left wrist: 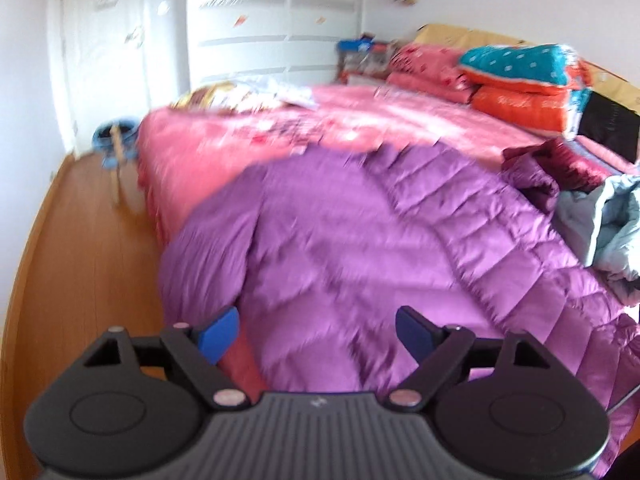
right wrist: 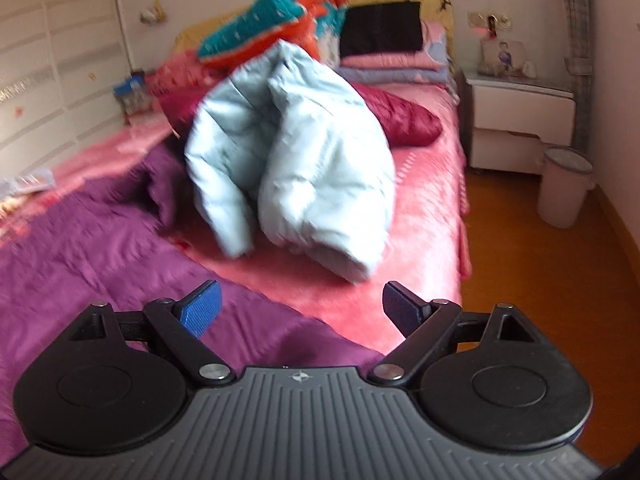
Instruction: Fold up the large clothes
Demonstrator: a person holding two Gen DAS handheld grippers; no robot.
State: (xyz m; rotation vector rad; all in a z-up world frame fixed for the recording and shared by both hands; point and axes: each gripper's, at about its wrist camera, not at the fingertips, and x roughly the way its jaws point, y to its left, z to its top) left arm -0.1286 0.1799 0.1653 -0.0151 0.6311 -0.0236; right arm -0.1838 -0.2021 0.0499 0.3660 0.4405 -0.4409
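Left tool (left wrist: 317, 334) is hanging at the lower centre of its view, blue pads spread wide, nothing between them. No earlier view to compare; both views are blurring with motion.

The quilted purple down jacket (left wrist: 360, 240) is lying spread flat on the pink fleece-covered bed (left wrist: 280, 136), filling the middle of the left wrist view, one sleeve lying at centre left along the bed's edge. The left tool is sitting above the jacket's near part; contact cannot be told.

Right tool (right wrist: 301, 312) is sitting at the lower centre of its view, pads likewise standing wide apart and gripping nothing. Beneath it the purple jacket is covering the lower left of the frame.

A pale blue puffer jacket (right wrist: 304, 160) is lying crumpled in a heap at the centre of the right wrist view, just beside the purple one. A dark red quilted garment (right wrist: 404, 120) is lying behind it, upper right of centre.

Folded teal-and-orange bedding (left wrist: 520, 76) is stacking at the upper right of the left view, near the headboard. A white plastic bin (right wrist: 564, 188) is standing on the wooden floor (left wrist: 88, 240) at right, beside a white nightstand (right wrist: 520, 120).
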